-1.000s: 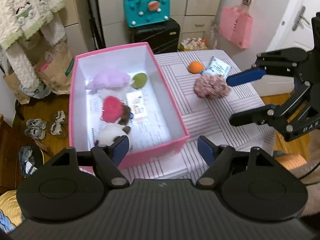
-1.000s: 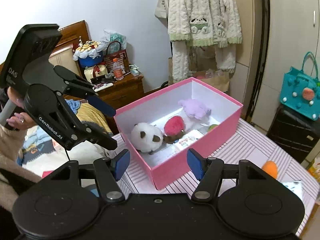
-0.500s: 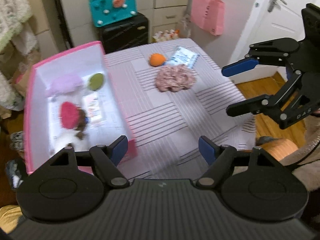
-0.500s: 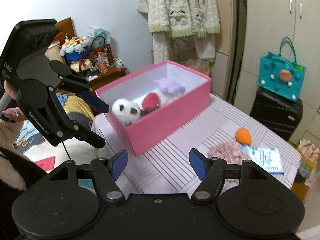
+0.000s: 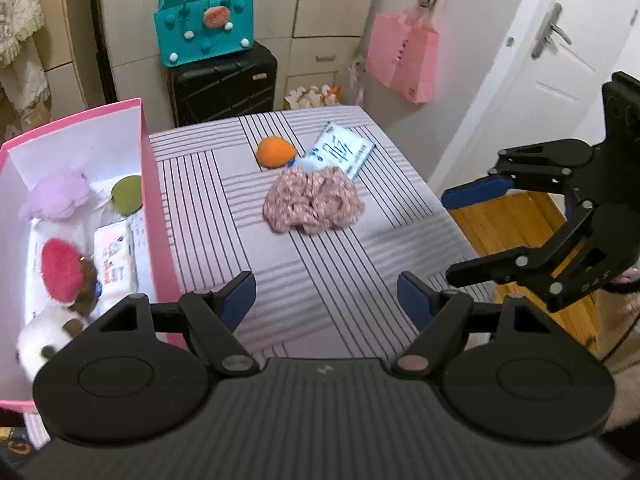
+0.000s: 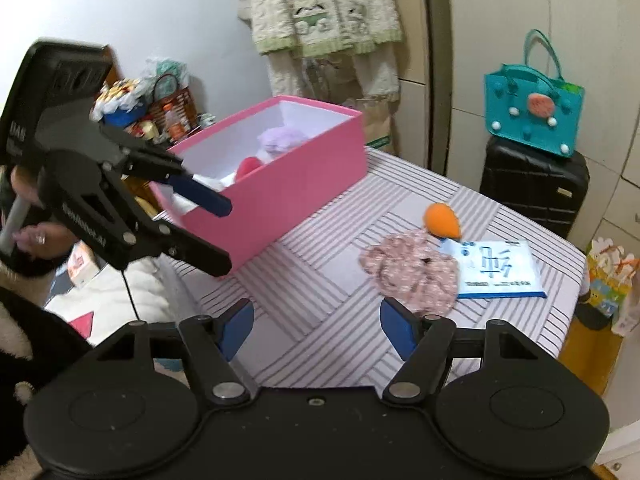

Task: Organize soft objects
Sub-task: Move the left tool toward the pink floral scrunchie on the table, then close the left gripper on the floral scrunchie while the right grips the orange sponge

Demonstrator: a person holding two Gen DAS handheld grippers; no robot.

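Left gripper point(image 5: 326, 296): jaws apart, nothing held, striped table point(image 5: 320, 264) seen between.
Right gripper point(image 6: 316, 326): jaws opening, nothing between.
Pink scrunchie point(image 5: 314, 202): on table, ahead of both grippers.
Orange soft toy point(image 5: 276, 152): just beyond scrunchie.
Pink box point(image 5: 158, 216): plush toys inside.

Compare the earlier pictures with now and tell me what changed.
Both views swung away from the pink box toward the pink scrunchie, orange toy and blue-and-white packet. The right claw is opening with nothing between its pads; the left claw is open and empty. Nothing was taken or released. The toys in the box and the items on the table lie as before.
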